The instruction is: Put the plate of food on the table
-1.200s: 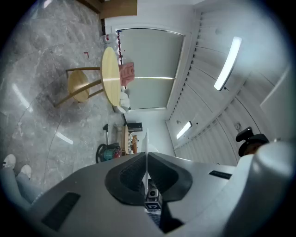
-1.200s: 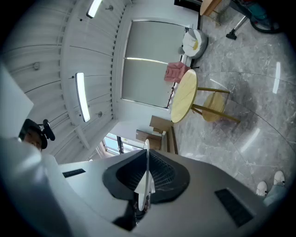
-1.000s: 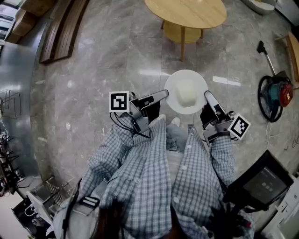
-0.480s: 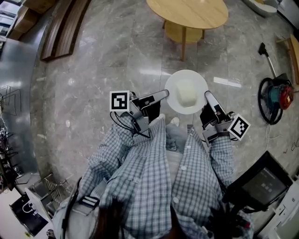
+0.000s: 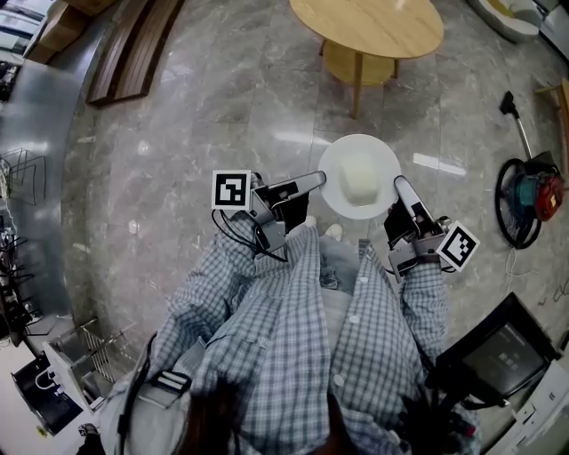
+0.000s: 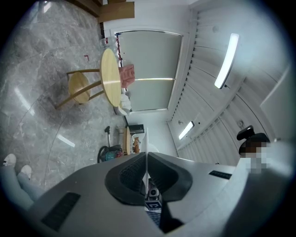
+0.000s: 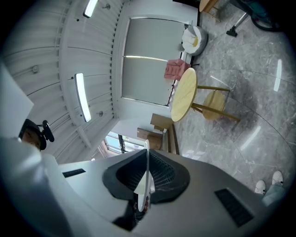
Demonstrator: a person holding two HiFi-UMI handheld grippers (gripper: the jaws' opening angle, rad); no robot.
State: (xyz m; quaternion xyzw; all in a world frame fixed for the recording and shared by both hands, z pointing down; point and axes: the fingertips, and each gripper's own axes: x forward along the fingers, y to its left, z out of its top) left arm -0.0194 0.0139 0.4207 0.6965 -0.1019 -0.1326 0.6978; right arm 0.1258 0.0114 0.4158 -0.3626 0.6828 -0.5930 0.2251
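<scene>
**Head view.** I stand on the grey marble floor point(image 5: 178, 133), with my plaid sleeves point(image 5: 222, 293) reaching forward. The white plate point(image 5: 333, 169) hangs in the air between my two tools, above the floor and just ahead of my shoes point(image 5: 332, 231). A pale block of food point(image 5: 357, 177) sits in the middle of the plate. The left hand-held gripper point(image 5: 317, 179) is on the plate's left rim and the right hand-held gripper point(image 5: 399, 184) is on its right rim. The plate looks level. The round wooden bench point(image 5: 366, 25) is ahead of me at the top of the view, well apart from the plate. A red and teal vacuum cleaner point(image 5: 529, 197) lies on the floor off to my right.

**Left gripper view.** The jaws are nearly together, with the dark pads pinching the plate's thin rim. The rim shows edge-on as a white line between the pads. The bench stands on the floor beyond, appearing sideways in this view. The vacuum cleaner is visible further off, and my shoes are at the lower left edge.

**Right gripper view.** These jaws are also narrow and clamped on the plate's rim, which shows as a white sliver between the ribbed pads. The bench is beyond and well apart from the jaws. My shoes are at the lower right.
</scene>
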